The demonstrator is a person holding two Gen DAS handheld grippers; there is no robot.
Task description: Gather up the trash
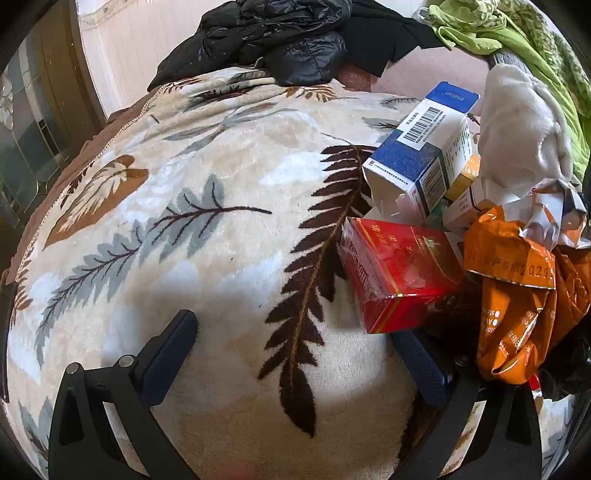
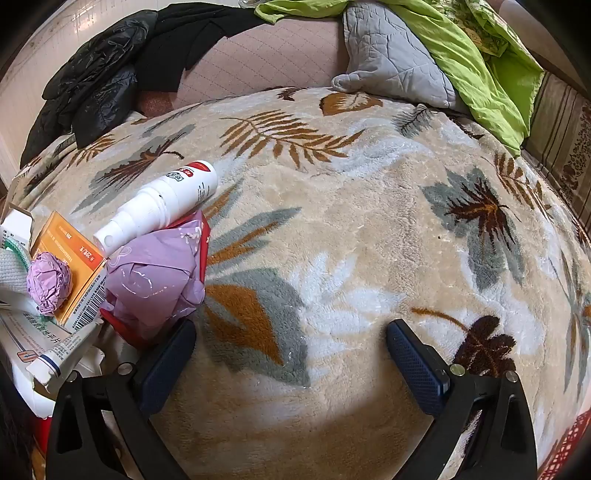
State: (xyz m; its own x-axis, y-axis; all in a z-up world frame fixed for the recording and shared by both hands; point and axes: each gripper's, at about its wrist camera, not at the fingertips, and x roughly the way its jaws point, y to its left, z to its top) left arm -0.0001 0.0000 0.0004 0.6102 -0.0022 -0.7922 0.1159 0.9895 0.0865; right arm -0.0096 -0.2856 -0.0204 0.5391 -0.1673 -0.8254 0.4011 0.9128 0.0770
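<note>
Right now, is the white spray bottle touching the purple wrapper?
Touching. The right wrist view shows the white spray bottle lying tilted with its nozzle end resting on top of the crumpled purple wrapper; no gap between them.

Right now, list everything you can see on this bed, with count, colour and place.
Leaf-print fleece blanket: one, cream with brown and grey leaves, covering the bed.
Red cardboard box: one, red, at the pile's left edge.
Blue-and-white carton: one, atop the pile.
Crumpled orange foil wrapper: one, right of the red box.
White spray bottle: one, red-labelled, lying on the pile.
Lilac plastic bag: one, under the bottle.
Lilac paper ball: one, on an orange box.
Black puffer jacket: one, far edge.
Grey quilted pillow: one, far side.
Lime-green bedding: far right.
Left hand-held gripper: open.
Right hand-held gripper: open.
</note>
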